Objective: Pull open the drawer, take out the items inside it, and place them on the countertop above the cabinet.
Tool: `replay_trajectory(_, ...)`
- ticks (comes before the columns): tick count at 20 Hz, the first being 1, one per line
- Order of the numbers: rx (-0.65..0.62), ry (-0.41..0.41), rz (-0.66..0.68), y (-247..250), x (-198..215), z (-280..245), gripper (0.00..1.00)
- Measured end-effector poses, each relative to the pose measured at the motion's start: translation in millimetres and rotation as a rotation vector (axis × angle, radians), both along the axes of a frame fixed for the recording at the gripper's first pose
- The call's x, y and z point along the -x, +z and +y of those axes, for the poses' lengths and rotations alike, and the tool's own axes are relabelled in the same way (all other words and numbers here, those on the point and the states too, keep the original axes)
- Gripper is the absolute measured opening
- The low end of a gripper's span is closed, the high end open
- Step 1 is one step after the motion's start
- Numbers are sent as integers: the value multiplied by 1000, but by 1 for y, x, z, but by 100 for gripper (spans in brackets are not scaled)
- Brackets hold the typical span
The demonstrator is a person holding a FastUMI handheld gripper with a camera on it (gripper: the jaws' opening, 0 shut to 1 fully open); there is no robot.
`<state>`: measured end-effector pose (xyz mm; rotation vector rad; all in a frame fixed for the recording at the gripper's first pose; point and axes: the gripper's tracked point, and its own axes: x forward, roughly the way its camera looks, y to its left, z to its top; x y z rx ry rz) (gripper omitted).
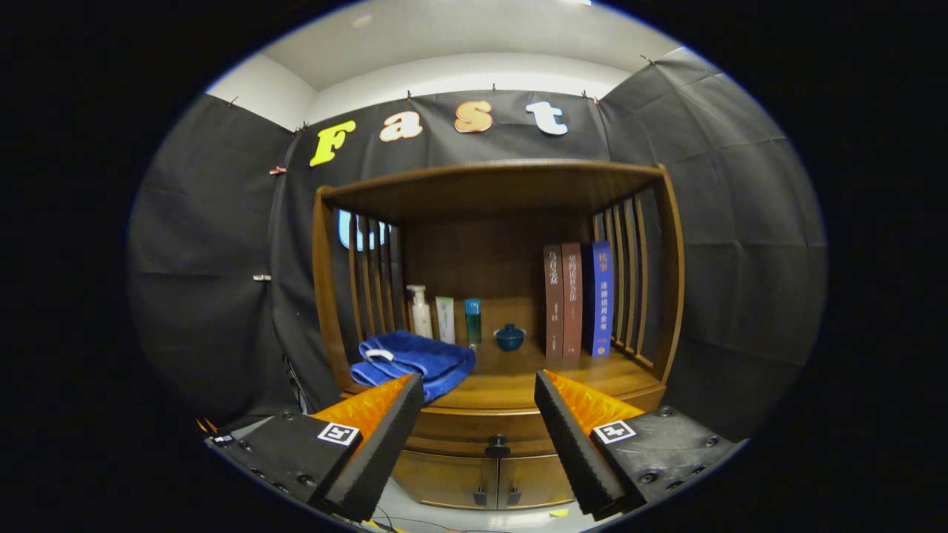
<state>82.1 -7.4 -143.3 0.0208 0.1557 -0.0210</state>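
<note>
On the wooden tabletop [511, 381]: three upright books [578, 300], three bottles [446, 318], one folded blue towel [415, 363]; gripper [479, 389] fingers spread, empty.

The wooden cabinet [495, 444] stands beyond the gripper [479, 385], whose fingers are spread apart with nothing between them; its countertop [518, 381] lies just ahead of the fingertips, under a slatted wooden canopy; a folded blue towel [415, 361] rests on it just beyond the left finger; behind the towel stand a white pump bottle [420, 311], a pale tube [445, 319] and a teal bottle [472, 320] in a row; a small blue lidded cup [509, 337] sits near the middle; three upright books [578, 300] stand beyond the right finger; the drawer [481, 428] below the countertop, with a dark knob [497, 446], is closed.
</note>
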Motion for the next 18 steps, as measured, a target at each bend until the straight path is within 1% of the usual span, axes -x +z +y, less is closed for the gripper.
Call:
replay_trajectory(4, -15, 2, 80, -69, -31, -8, 99)
replay_trajectory(7, -15, 8, 88, -105, -48, -8, 100)
replay_trajectory(10, 2, -29, 116, -143, -61, -21, 100)
replay_trajectory(13, -43, -62, 186, -181, -72, -32, 100)
replay_trajectory(15, -46, -76, 222, -203, -76, -36, 100)
replay_trajectory(18, -52, -83, 255, -225, -80, -42, 94)
